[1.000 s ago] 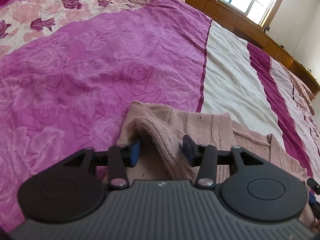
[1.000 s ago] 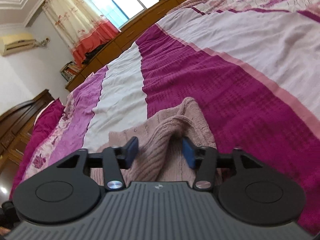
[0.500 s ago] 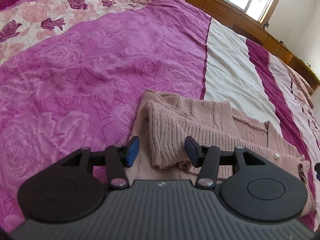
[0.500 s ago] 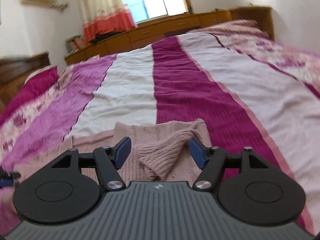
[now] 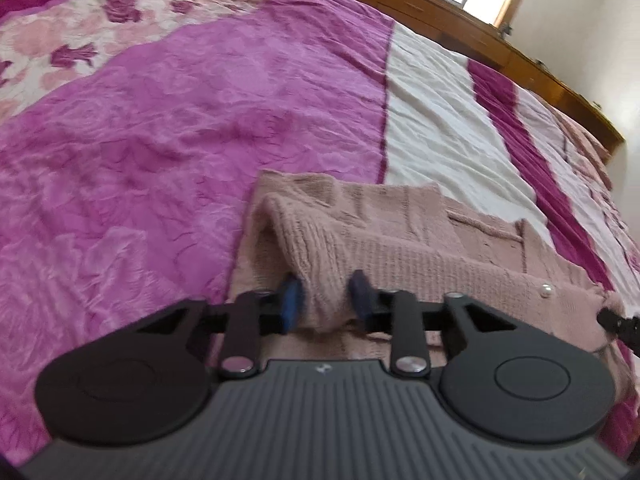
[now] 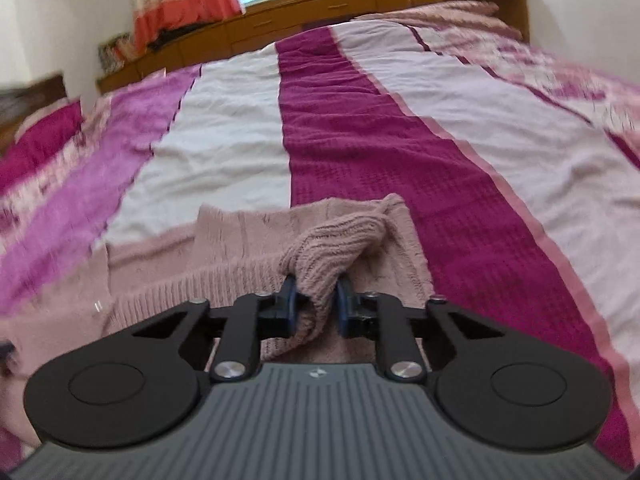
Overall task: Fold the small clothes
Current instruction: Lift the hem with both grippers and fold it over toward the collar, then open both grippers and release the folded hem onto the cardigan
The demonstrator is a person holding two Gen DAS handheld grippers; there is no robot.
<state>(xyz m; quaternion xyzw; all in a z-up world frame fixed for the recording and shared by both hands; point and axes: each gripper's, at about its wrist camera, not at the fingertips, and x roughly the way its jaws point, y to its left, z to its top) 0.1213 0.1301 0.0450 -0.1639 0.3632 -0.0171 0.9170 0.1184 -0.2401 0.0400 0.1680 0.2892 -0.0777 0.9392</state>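
A pink knitted cardigan (image 5: 420, 240) lies flat on the bed (image 5: 160, 140), directly in front of both tools. The left tool (image 5: 324, 304) is closing on one raised ribbed cuff, and the right tool (image 6: 314, 306) is closing on the other, both pads touching the knit. Beyond the cardigan the striped bedcover is free up to the wooden cabinets (image 6: 320, 12). One pearl button (image 5: 546, 291) shows.

Bedspread (image 6: 360, 152) open ahead of pink cardigan (image 5: 420, 240); wooden cabinets (image 6: 320, 20) bound far edge.
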